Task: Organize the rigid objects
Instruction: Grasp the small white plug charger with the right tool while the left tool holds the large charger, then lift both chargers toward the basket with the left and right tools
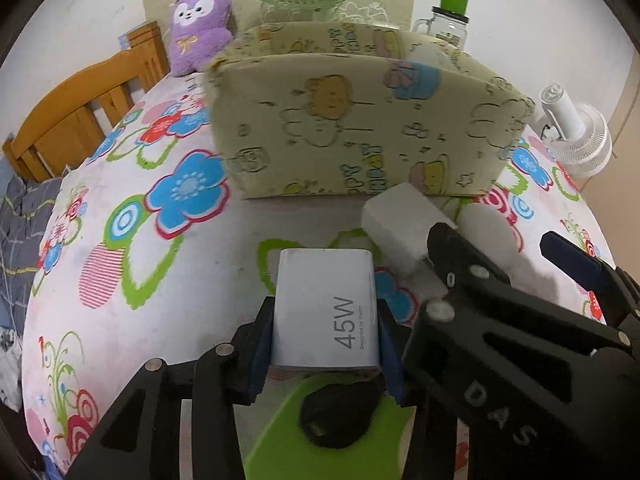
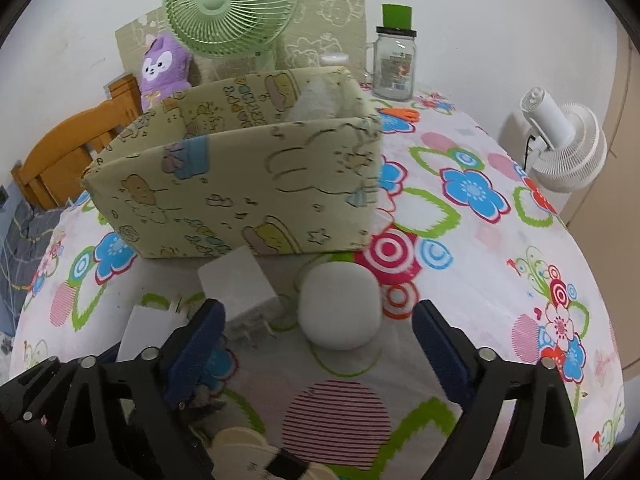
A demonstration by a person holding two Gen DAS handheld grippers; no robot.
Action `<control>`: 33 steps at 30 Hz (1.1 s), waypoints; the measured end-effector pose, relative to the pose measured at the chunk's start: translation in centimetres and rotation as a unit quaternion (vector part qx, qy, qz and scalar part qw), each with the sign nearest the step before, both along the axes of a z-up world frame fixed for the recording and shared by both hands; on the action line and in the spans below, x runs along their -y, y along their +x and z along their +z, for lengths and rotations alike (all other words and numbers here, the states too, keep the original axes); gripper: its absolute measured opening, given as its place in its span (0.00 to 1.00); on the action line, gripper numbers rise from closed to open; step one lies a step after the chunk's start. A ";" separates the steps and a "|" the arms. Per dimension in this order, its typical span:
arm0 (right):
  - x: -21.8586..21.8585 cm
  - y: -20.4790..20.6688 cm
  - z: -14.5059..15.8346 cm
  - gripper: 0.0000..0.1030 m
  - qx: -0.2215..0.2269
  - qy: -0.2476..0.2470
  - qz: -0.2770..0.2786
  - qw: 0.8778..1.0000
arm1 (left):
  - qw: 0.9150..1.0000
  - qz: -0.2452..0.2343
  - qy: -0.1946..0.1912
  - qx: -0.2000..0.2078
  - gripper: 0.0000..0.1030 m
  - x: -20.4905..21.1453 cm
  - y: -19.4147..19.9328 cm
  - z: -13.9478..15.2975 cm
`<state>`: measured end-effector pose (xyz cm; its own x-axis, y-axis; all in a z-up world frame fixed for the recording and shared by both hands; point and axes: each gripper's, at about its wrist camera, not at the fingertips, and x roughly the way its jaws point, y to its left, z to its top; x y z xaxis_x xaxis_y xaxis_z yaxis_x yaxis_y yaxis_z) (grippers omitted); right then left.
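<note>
Your left gripper (image 1: 326, 340) has its jaws shut on the sides of the 45W charger (image 1: 326, 304). The blue pads press on its two smooth sides, and only near its back end. The charger sits on the flowered cover of the bench (image 1: 160, 264), just in front of the cloth box (image 1: 360, 128).

That hold could slip. The sides are smooth, and most of the charger sticks out past the pads. If you lift fast, the front may tip down and fall out.

Your right gripper (image 2: 316, 332) has its jaws wide open and holds nothing. The round white thing (image 2: 339, 306) lies between the blue pads, but they do not touch it. It looks round and smooth, so it may roll or pop away if you squeeze off the middle.

The white plug block (image 2: 240, 288) is just beside your right gripper's left finger, with its prongs pointing at you. That finger could bump it and push it.

Your two grippers are very near each other. If you lift both at once, they may knock together.

The cloth box has soft walls. A bump on the front wall could fold it or slide the box toward the far edge.
</note>
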<state>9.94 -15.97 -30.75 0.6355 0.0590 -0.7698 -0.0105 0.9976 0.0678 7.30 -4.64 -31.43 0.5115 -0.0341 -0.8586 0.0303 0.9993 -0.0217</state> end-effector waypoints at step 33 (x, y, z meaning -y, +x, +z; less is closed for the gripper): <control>-5.2 4.3 -1.7 0.59 -0.045 0.011 0.009 0.999 | 1.000 0.013 0.017 0.010 0.46 -4.7 3.3 -0.5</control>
<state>14.22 -10.81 -32.47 0.5632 0.0874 -0.8217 -0.0222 0.9956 0.0907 10.59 0.11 -31.89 0.5297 0.0087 -0.8481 0.0036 0.9999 0.0125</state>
